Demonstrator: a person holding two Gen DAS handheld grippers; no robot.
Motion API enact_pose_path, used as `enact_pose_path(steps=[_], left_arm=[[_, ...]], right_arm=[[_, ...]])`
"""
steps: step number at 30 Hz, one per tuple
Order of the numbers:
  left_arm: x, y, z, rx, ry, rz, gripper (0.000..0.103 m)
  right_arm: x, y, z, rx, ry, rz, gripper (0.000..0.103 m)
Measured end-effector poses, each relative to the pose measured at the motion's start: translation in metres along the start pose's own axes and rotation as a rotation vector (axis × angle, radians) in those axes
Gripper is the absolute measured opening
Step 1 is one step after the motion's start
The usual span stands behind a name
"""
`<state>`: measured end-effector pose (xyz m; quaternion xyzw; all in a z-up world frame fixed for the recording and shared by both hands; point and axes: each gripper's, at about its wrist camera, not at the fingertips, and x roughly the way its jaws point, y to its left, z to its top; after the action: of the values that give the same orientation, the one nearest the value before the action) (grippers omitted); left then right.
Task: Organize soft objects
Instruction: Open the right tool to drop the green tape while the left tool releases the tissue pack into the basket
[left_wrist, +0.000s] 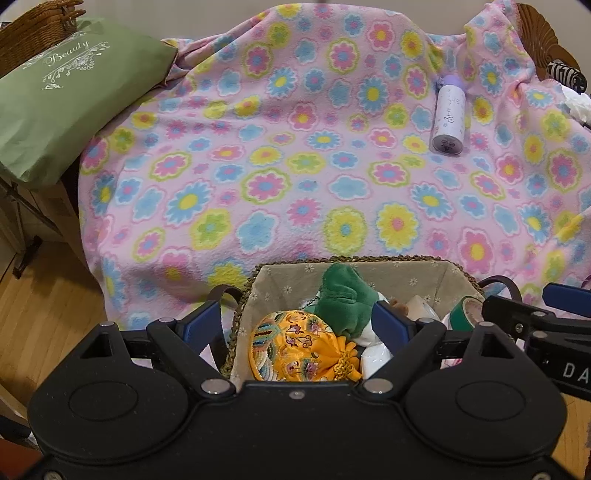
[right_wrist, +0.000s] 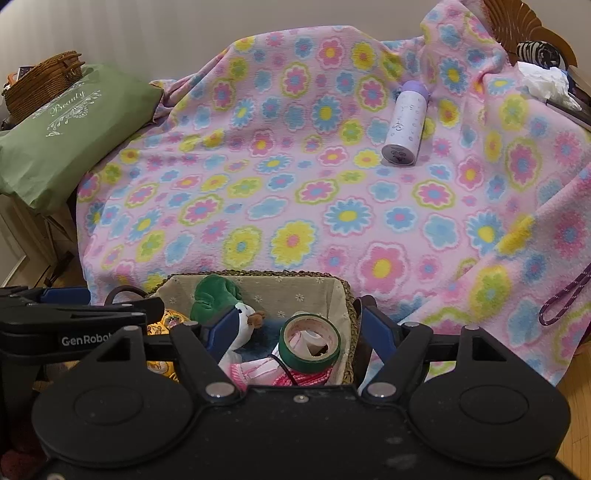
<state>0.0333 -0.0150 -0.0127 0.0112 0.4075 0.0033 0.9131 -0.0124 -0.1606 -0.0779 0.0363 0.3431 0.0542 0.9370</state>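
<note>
A bottle (right_wrist: 404, 123) lies on the blanket (right_wrist: 295, 184) beyond the basket (right_wrist: 343, 291).

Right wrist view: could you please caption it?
Open right gripper over a lined basket holding green tape, on a floral blanket.

- a home, likely a bedroom or living room
- flowered fleece blanket (left_wrist: 295, 155) draped over furniture
- green pillow (left_wrist: 62, 107) and wicker basket (right_wrist: 44, 83) far left
- wood floor (left_wrist: 40, 314) near left
</note>
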Motion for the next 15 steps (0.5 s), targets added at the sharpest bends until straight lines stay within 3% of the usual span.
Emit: enact_pose_path(steps=[15], left_arm=[[-0.0015,0.0016,-0.0007,-0.005,-0.006,0.001,0.085]], right_arm=[[0.0011,0.0005,-0.0004,0.002,0.003,-0.002,0.075]])
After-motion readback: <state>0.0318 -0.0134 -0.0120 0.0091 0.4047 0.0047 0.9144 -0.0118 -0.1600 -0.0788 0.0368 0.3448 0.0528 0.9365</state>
